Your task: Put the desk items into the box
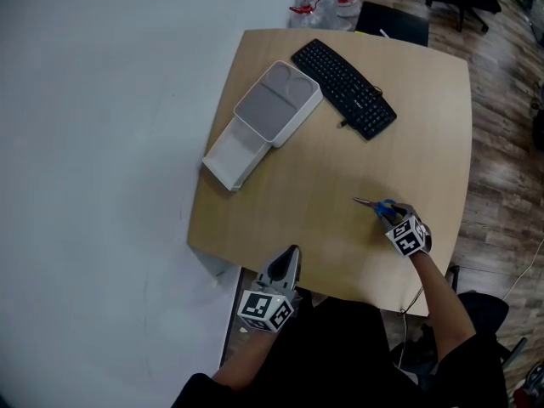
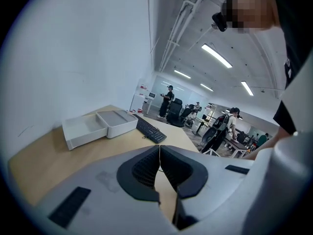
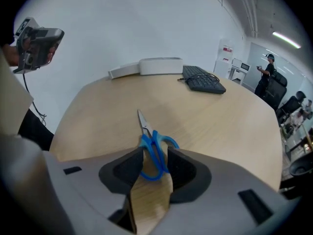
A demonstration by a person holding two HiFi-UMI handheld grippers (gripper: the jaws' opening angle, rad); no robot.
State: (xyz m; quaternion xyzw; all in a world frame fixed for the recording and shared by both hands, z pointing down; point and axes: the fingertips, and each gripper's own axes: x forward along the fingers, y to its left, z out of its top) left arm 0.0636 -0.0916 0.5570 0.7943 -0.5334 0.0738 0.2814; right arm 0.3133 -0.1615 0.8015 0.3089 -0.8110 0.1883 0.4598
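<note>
Right gripper view: right gripper point(image 3: 155, 154), 2 jaws wide apart, unclamped; blue-handled scissors point(image 3: 148, 138) lie between them on desk point(image 3: 220, 121).

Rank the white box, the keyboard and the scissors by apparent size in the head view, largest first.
1. white box
2. keyboard, similar length but narrower
3. scissors, partly hidden by the right gripper

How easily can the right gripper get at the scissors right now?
Likely yes: the right gripper has its open jaws either side of the scissors, at the blue handles; they lie flat on the table, nothing in the way.
</note>
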